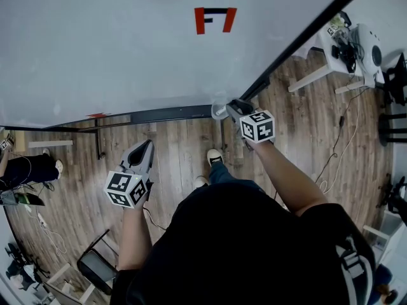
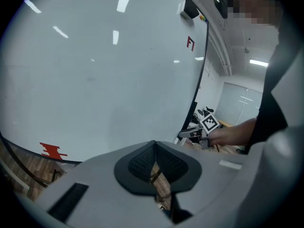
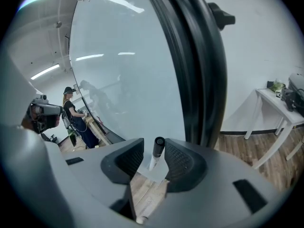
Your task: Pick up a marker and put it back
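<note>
A marker with a black cap and white body stands upright between the jaws of my right gripper. It lies close to the right pad, with a gap to the left pad; the jaws are open and neither pad presses on it. In the head view that gripper is at the right end of the whiteboard's tray, beside a pale round holder; the marker itself is hidden there. My left gripper hangs lower, away from the whiteboard, its pads shut together on nothing.
A black frame post bounds the whiteboard on the right. A red mark is drawn on the board. A white table with equipment stands at the right; a seated person and cables are on the left.
</note>
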Action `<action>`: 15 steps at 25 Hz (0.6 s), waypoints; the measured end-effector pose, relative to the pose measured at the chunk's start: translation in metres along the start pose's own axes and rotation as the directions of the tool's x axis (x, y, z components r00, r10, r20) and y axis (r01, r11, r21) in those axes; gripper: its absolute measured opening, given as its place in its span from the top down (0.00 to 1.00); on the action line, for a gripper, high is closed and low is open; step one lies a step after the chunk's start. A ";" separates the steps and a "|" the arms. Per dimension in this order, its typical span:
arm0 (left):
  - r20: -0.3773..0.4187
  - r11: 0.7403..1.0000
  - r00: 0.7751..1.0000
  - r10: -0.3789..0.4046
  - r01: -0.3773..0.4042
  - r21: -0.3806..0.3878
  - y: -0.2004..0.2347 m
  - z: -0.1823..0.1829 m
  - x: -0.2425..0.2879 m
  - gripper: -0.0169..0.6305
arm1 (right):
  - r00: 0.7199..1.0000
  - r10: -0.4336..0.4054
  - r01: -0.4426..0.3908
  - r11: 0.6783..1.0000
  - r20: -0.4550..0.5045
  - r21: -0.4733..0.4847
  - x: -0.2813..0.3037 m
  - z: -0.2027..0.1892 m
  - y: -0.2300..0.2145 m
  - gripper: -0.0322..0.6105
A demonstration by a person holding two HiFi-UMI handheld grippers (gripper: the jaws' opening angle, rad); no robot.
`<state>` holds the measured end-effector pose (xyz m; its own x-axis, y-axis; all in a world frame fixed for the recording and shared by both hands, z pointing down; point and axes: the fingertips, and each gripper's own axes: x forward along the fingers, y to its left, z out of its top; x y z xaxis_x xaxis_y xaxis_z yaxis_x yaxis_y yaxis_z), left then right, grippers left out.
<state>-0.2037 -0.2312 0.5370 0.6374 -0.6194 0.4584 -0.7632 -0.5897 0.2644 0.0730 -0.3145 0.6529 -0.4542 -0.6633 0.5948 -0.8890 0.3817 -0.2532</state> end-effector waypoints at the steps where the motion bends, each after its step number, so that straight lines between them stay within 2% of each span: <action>1: 0.001 1.000 1.000 -0.001 0.001 0.001 0.000 0.000 -0.001 0.95 | 1.000 -0.003 0.003 1.000 0.002 0.001 -0.002 0.000 -0.001 0.74; 15: 0.035 0.999 0.999 -0.018 0.016 0.046 -0.018 0.006 -0.028 0.95 | 0.995 -0.059 0.058 0.998 0.078 0.014 -0.057 0.015 -0.005 0.73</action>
<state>-0.2072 -0.2060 0.5143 0.6542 -0.6264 0.4238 -0.7469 -0.6231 0.2321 0.1027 -0.2880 0.6092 -0.4038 -0.7332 0.5472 -0.9147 0.3330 -0.2288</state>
